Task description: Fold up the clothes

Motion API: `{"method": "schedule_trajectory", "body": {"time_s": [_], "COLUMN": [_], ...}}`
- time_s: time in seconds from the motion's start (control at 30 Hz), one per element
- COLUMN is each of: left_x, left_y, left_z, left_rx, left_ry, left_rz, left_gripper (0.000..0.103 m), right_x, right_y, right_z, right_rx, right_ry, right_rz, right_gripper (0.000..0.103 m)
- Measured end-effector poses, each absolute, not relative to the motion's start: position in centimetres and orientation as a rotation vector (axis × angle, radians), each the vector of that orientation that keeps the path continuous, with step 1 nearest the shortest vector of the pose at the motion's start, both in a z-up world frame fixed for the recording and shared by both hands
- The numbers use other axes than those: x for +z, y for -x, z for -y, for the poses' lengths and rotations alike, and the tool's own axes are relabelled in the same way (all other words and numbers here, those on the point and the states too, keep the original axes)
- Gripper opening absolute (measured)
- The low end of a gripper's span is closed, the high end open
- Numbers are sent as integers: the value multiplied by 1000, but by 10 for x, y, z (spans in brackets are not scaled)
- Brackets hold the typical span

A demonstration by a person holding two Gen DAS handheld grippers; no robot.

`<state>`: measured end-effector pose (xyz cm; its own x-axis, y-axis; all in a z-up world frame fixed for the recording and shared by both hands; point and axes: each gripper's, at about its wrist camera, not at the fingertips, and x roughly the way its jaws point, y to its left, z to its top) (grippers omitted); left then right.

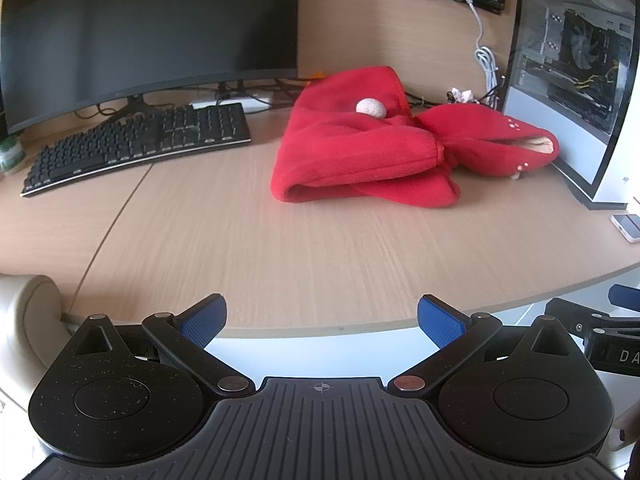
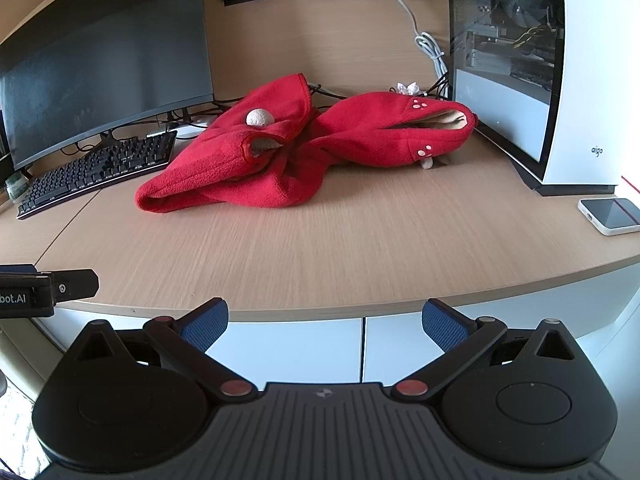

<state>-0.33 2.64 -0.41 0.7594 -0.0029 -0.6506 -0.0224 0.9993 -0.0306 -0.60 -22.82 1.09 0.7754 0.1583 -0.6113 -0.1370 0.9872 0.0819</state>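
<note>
A red fleece garment (image 1: 352,148) (image 2: 248,168) lies crumpled on the wooden desk (image 1: 280,248) (image 2: 320,248), toward the back. It has a white pompom (image 1: 371,109) (image 2: 259,117) on top and a hood (image 1: 496,140) (image 2: 400,132) with a cream lining at its right end. My left gripper (image 1: 322,320) hangs open at the desk's front edge, well short of the garment, nothing between its blue pads (image 1: 202,320). My right gripper (image 2: 325,322) is open too, just in front of the desk edge, and empty.
A black keyboard (image 1: 136,144) (image 2: 100,168) and a dark monitor (image 1: 148,32) (image 2: 100,60) stand at the left. A white computer case (image 1: 572,92) (image 2: 532,72) stands at the right, close to the hood. A phone (image 2: 610,216) lies at the right edge. Cables (image 1: 486,64) hang behind.
</note>
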Motion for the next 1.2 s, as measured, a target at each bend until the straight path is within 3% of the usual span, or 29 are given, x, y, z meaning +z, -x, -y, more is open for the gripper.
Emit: {"method": "schedule_trajectory", "body": {"time_s": [0.87,1.2], "left_x": [3,7], "left_y": [2,-56], "left_z": [-23,0], "left_rx": [-14,-83], "left_ry": [-3,-69], "left_rz": [-690,-663], "left_gripper": [103,103], "right_x": [23,49], "right_y": [5,-84], "right_z": [235,279], "right_rx": [119,61], "right_ry": [-25,79], "right_rz": [-649,-554], "right_gripper": [103,103]}}
